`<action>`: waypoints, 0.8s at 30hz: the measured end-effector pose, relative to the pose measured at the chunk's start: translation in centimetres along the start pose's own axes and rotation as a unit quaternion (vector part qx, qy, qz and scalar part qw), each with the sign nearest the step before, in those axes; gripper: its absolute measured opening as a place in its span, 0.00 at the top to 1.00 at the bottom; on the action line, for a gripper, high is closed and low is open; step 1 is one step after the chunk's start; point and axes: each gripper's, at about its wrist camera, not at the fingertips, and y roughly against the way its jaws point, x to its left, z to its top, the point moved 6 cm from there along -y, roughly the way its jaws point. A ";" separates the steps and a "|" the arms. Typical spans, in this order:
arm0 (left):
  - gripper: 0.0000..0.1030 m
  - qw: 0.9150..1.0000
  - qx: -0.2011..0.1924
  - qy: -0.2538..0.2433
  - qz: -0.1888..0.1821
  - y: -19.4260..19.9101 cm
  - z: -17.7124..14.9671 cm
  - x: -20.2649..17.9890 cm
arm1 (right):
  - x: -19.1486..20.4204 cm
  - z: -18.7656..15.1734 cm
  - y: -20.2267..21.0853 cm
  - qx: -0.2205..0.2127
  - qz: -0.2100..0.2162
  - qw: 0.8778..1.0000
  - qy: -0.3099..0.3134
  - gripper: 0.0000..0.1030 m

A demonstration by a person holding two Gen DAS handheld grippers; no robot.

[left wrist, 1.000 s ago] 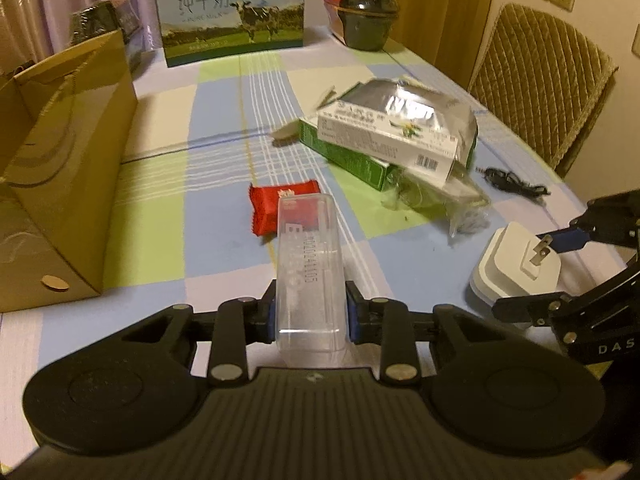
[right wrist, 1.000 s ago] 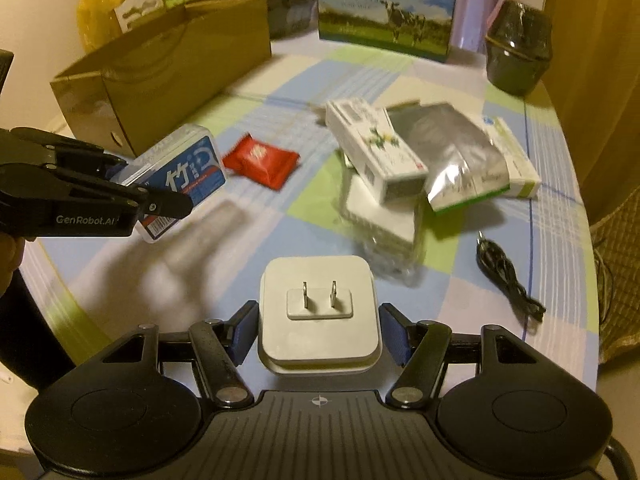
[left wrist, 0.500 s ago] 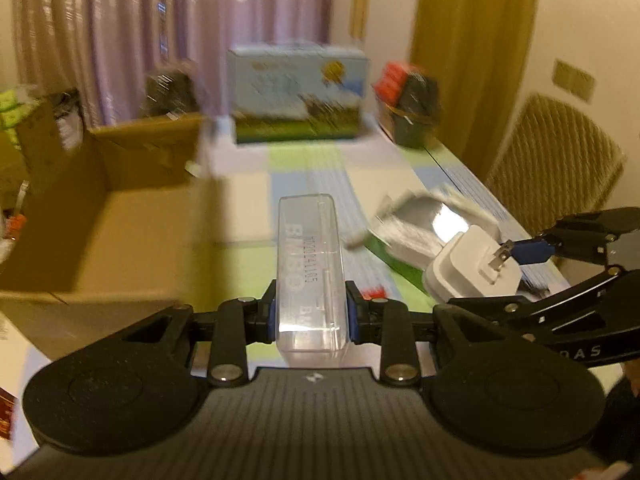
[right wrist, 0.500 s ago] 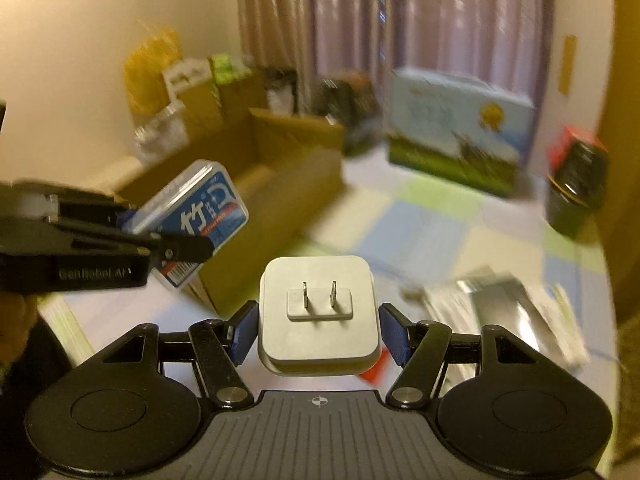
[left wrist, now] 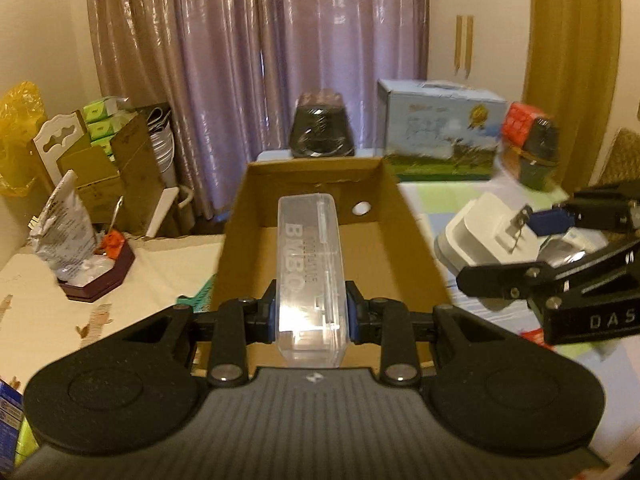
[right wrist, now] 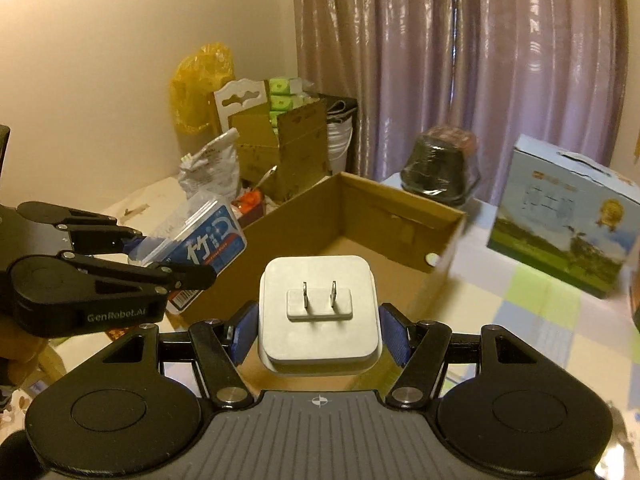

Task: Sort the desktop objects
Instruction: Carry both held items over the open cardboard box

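Now clamped in the left gripper (left wrist: 311,312): a clear plastic case (left wrist: 310,276), blue label on its underside, held above the open cardboard box (left wrist: 416,248) at the tabletop's (right wrist: 532,320) left edge. Pinched by the right gripper (right wrist: 318,330): a white plug adapter (right wrist: 318,316), prongs up, raised over the same box's near rim. Behind, on the tabletop's far edge: a blue milk carton (right wrist: 560,232) and a black wrapped pot (right wrist: 440,176).

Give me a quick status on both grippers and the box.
Left gripper shut on clear plastic case. Right gripper shut on white plug adapter. Both held above open cardboard box. Nothing blocking the box.
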 end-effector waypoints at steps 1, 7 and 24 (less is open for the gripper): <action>0.75 1.000 0.002 -0.005 0.002 -0.5 0.0 0.6 | 0.1 0.0 -0.7 0.003 -0.002 1.000 0.002 0.40; 0.74 1.000 0.009 -0.019 -0.005 -2.9 -0.7 2.7 | -0.1 -0.9 -3.7 0.024 -0.004 1.000 -0.003 0.40; 0.72 1.000 0.016 0.003 -0.008 -4.4 -2.1 4.6 | 0.0 -2.1 -5.8 0.043 -0.004 0.999 -0.009 0.40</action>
